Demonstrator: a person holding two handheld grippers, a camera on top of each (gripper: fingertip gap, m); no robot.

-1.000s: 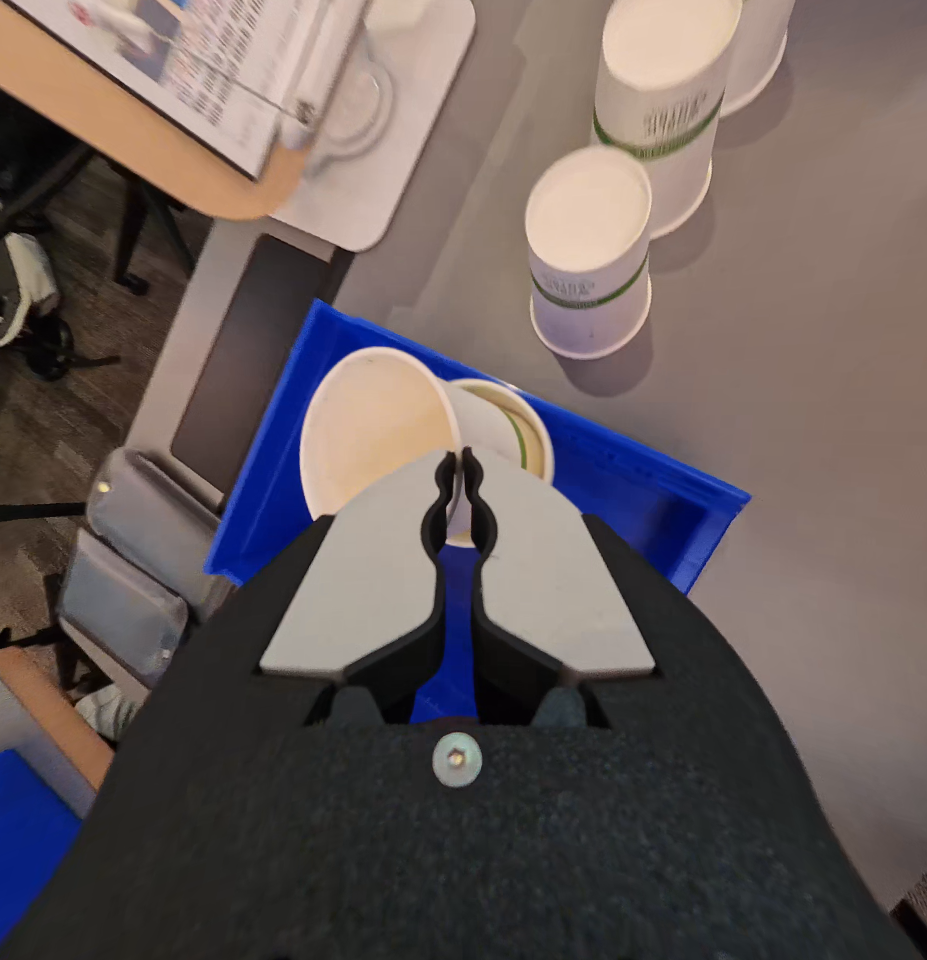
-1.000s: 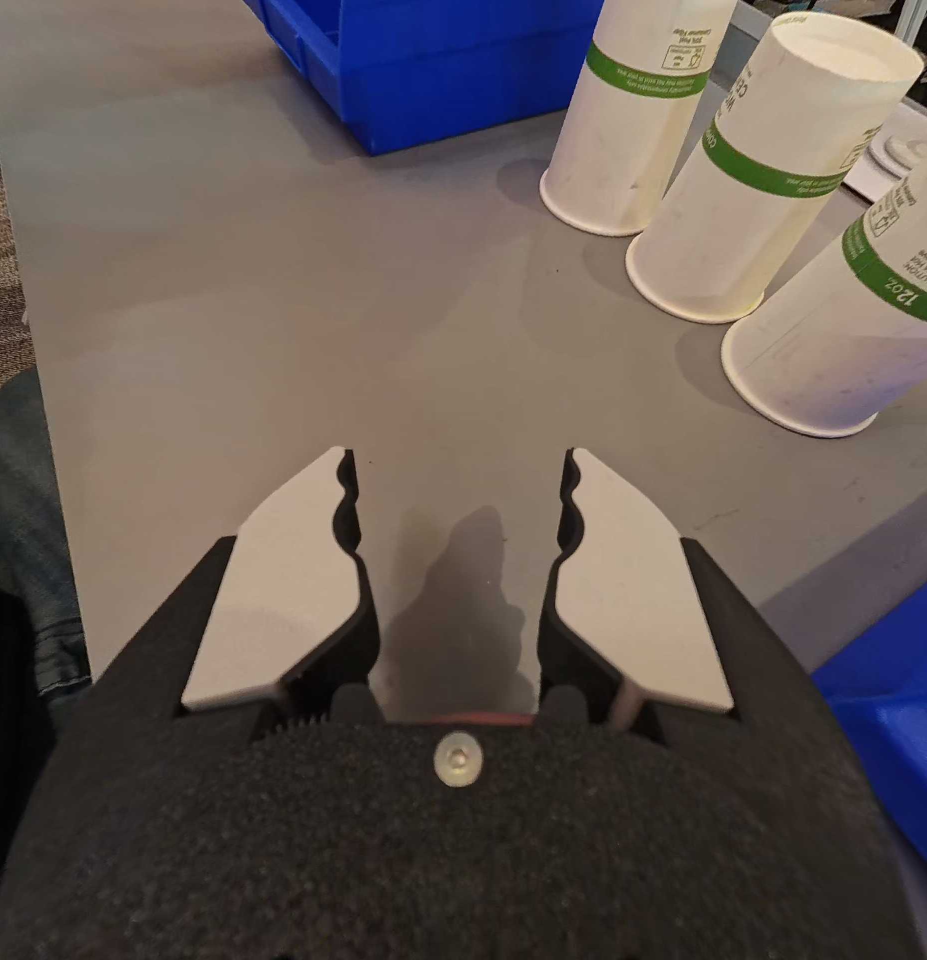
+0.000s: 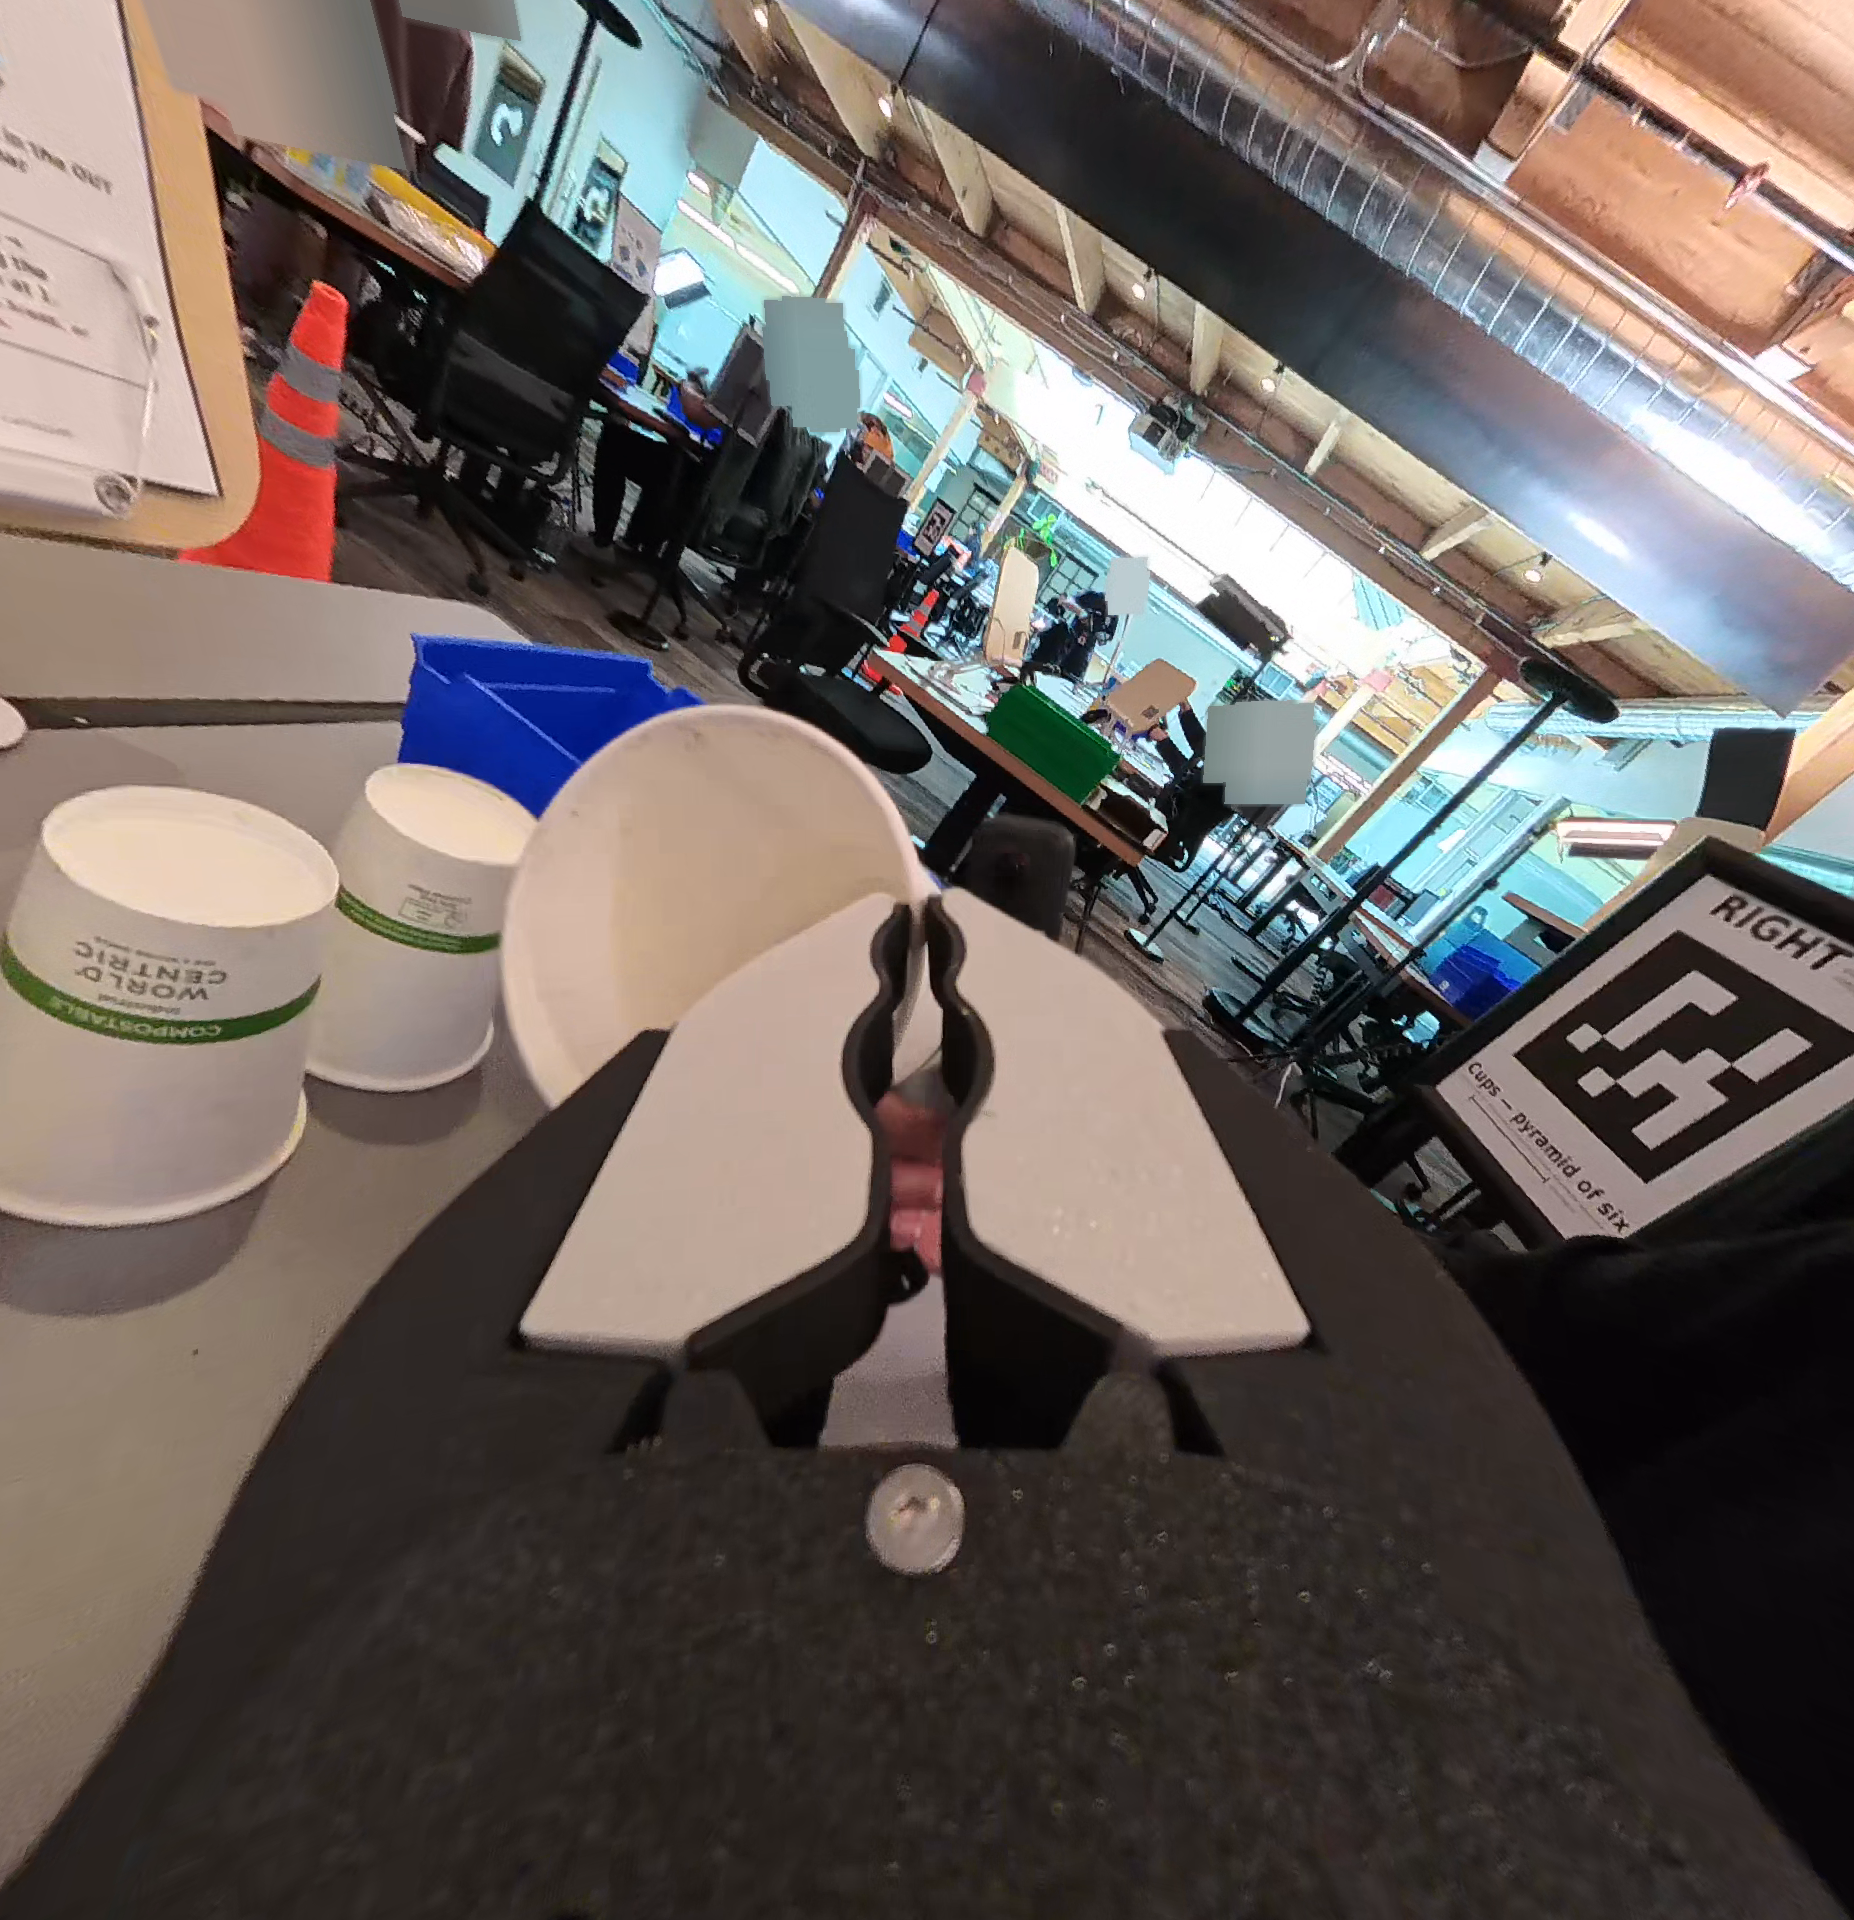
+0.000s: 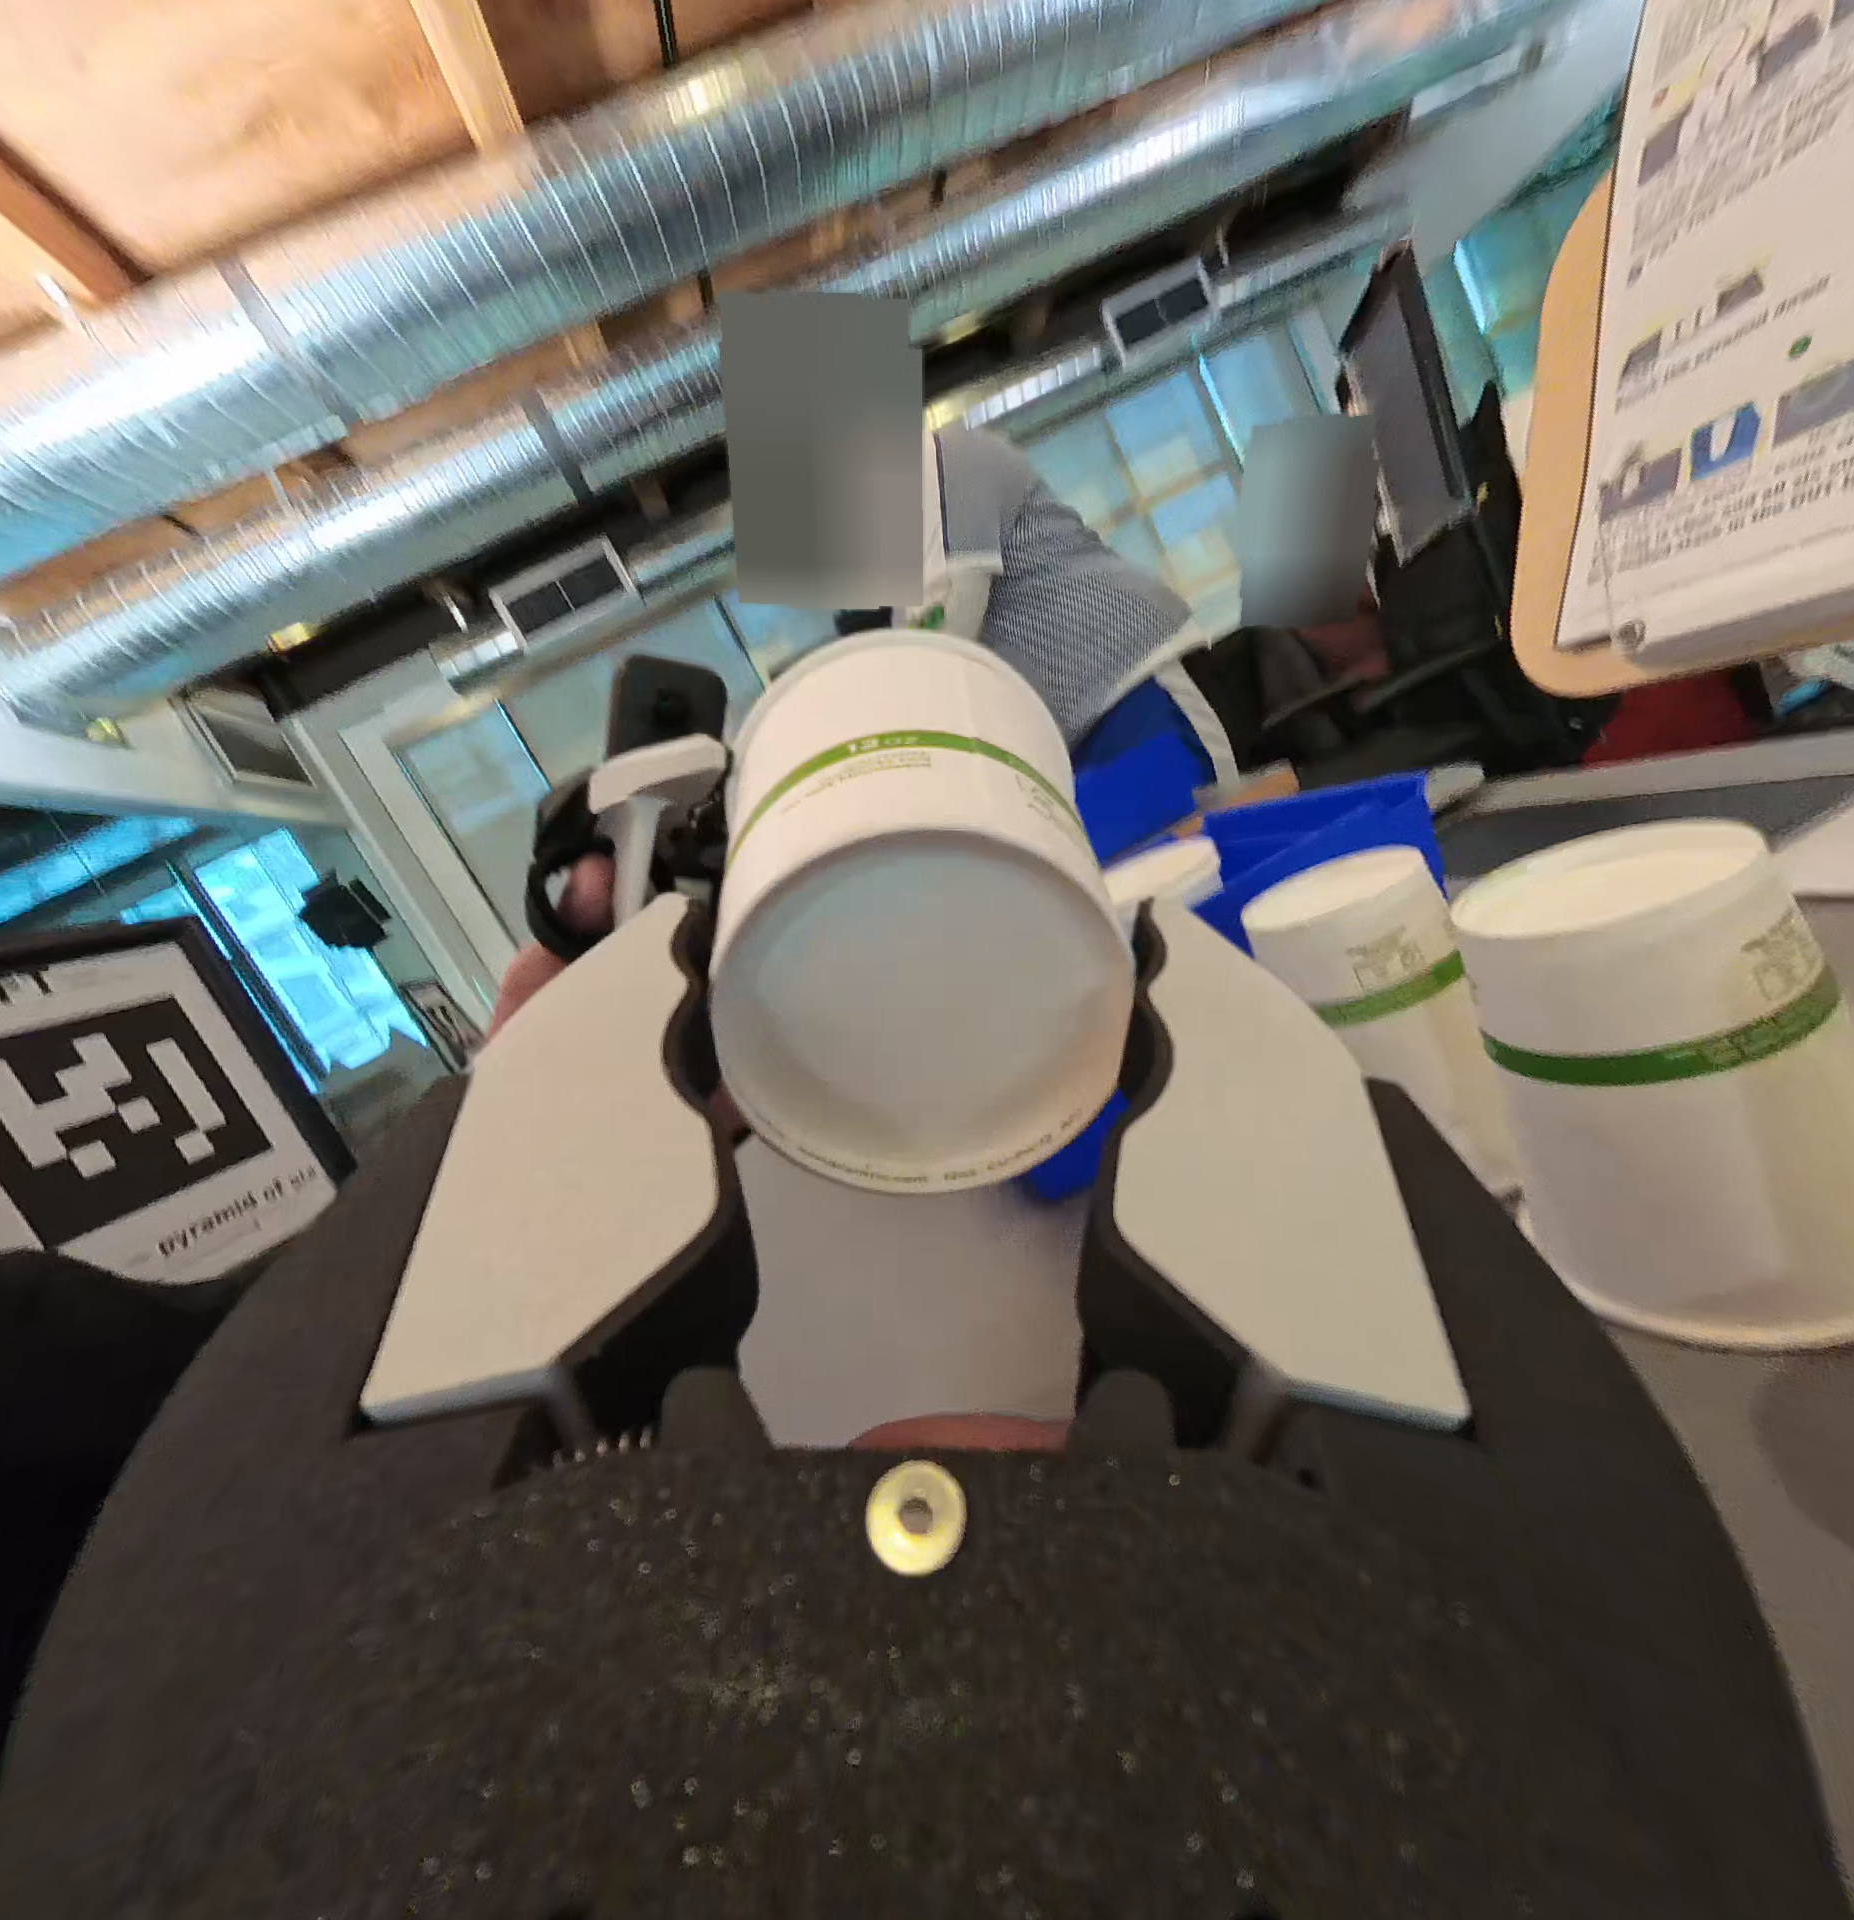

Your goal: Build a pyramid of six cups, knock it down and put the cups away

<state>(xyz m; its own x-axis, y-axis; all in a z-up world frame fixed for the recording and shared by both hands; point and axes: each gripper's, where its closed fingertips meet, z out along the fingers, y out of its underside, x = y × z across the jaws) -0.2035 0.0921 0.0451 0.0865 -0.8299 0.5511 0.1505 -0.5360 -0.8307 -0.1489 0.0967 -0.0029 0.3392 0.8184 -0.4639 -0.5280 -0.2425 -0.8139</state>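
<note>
Grey-padded fingers of the left gripper (image 3: 924, 914) are pressed almost together, pinching the rim wall of a white paper cup with a green band (image 3: 694, 883). That cup is held in the air on its side, its open mouth facing the left wrist camera. In the right wrist view the same cup (image 4: 918, 935) shows its closed base, lying between the spread fingers of the right gripper (image 4: 918, 997); whether those fingers touch the cup's sides cannot be told. Beyond the cup, the left gripper is seen gripping its far end.

On the grey counter (image 3: 102, 1455) just beside the held cup stand more white green-banded paper cups, mouths down: a near one (image 3: 154, 997) and a second (image 3: 414, 925) behind it. A blue plastic bin (image 3: 528, 717) sits behind them. A black-and-white marker card (image 3: 1681, 1049) stands to the right.
</note>
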